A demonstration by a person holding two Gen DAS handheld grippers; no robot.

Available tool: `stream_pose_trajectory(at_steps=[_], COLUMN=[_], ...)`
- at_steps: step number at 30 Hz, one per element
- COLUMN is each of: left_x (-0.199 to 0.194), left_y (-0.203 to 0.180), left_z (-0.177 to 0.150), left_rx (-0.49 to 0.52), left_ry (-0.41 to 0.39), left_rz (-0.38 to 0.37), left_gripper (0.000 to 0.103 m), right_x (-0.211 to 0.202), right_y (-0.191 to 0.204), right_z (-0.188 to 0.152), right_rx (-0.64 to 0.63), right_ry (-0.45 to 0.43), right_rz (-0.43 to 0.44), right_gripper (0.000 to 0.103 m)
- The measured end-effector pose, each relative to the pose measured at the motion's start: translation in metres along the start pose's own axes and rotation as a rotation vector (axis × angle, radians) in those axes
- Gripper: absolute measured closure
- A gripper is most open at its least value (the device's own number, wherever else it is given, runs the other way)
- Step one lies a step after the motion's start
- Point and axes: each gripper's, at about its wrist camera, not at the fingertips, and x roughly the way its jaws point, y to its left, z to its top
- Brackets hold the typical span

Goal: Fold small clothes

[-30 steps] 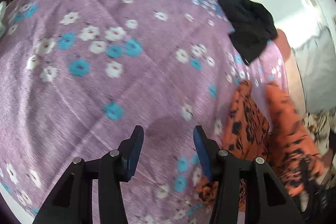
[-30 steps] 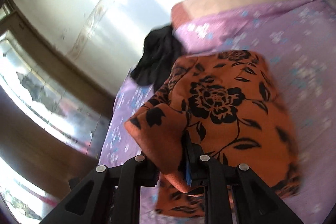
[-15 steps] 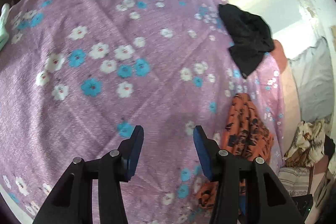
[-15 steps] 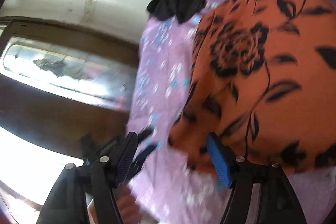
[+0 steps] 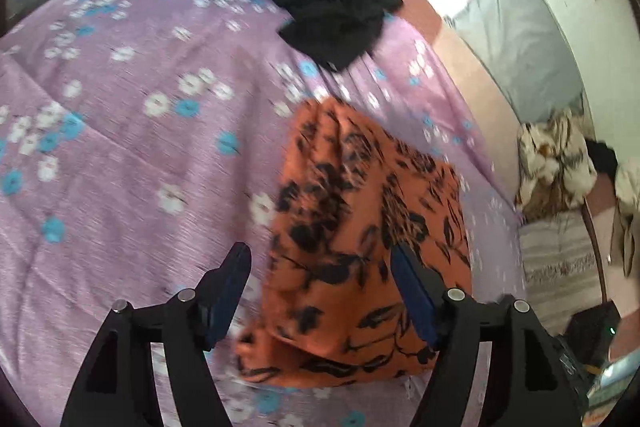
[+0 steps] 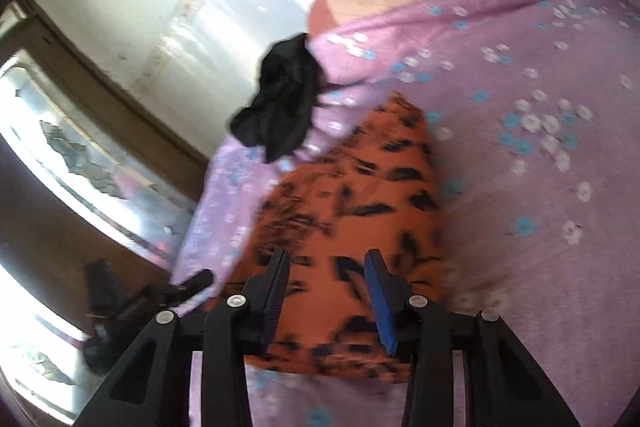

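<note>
While the orange cloth (image 5: 360, 227) lies loose on the bed (image 5: 120, 167), both tongs, left (image 5: 320, 291) widening and right (image 6: 326, 291) narrowing, straddle its six-o'clock edge ungripped, likely for folding.

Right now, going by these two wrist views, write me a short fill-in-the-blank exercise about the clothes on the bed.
1. The garment lying between the left gripper fingers is orange with a ____ flower print.
2. The orange garment lies flat on a ____ flowered bedspread.
3. In the right wrist view, the crumpled garment beyond the orange one is plain ____.
4. The right gripper fingers are ____, gripping nothing.

Missing words: black; purple; black; open
</note>
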Motion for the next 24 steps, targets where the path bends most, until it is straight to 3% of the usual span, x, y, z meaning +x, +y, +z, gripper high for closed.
stream_pose_trajectory(at_steps=[2,4,7,11,13,24], left_x=[0.006,0.009,0.019,0.023,0.021,0.005], left_y=[-0.005,-0.006,-0.005,-0.013,-0.017,-0.016], left_z=[-0.004,-0.007,-0.012,-0.019,-0.022,-0.062], left_rx=[0.034,0.055,0.056,0.109,0.132,0.134], left_ry=[0.018,0.028,0.06,0.056,0.047,0.108], left_rz=[0.02,0.043,0.035,0.055,0.06,0.102], left_gripper=[0.03,0.031,0.061,0.078,0.081,0.089], right_x=[0.005,0.008,0.009,0.048,0.058,0.041], right_y=[-0.012,-0.013,-0.003,-0.006,-0.012,-0.023], right_z=[0.002,0.008,0.01,-0.007,-0.012,-0.013], right_rx=[0.049,0.069,0.026,0.045,0.068,0.08], right_ry=[0.027,0.019,0.019,0.183,0.247,0.29], right_rz=[-0.005,0.05,0.058,0.019,-0.001,0.013], right_gripper=[0.062,0.062,0.062,0.061,0.066,0.066])
